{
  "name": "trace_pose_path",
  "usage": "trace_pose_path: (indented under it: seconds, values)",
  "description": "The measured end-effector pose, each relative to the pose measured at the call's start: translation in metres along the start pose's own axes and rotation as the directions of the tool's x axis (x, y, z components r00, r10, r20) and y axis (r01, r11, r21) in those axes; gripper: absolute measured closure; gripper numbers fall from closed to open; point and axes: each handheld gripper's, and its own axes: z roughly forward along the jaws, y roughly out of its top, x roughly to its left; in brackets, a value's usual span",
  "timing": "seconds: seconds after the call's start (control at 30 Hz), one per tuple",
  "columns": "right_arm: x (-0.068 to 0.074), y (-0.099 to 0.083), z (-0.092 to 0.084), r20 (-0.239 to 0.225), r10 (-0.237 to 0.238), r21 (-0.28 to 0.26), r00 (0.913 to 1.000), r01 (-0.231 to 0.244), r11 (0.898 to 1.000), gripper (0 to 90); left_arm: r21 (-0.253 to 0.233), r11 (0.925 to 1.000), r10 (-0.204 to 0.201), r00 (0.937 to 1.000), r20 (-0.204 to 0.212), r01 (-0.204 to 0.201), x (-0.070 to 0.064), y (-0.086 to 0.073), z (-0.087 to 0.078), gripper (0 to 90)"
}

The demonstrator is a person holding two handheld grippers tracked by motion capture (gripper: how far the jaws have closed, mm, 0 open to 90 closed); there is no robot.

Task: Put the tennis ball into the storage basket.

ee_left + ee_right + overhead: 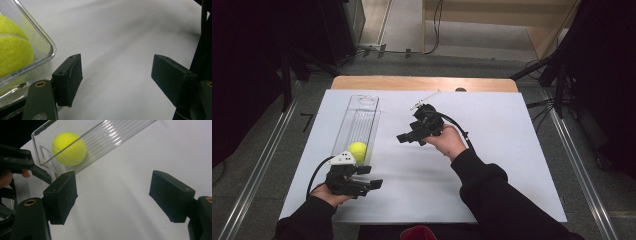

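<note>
Yellow felt tennis ball rests inside long clear plastic tray, at tray's near end, on white table sheet. Left gripper low at near-left, just beside tray's near end; jaws spread wide, nothing between them, one jaw close to tray corner. Right gripper at table centre, well apart from tray, pointing toward ball; jaws spread, bare sheet between them.
</note>
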Motion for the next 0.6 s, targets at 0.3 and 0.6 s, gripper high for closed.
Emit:
trace_pose_path:
  seconds: [0.3, 0.6]
  values:
    - [-0.003, -0.015, -0.006, 0.014, -0.006, -0.020, 0.9999, 0.006, 1.000, 20.5, -0.001, 1.0000, -0.003, 1.0000, 0.003, 0.003, 0.000, 0.000, 0.000, 25.3]
    - [-0.007, -0.028, -0.016, 0.011, 0.003, -0.026, 0.9999, -0.003, 1.000, 20.5, 0.000, 1.0000, 0.000, 1.0000, 0.003, 0.000, 0.000, 0.000, 0.000, 25.2]
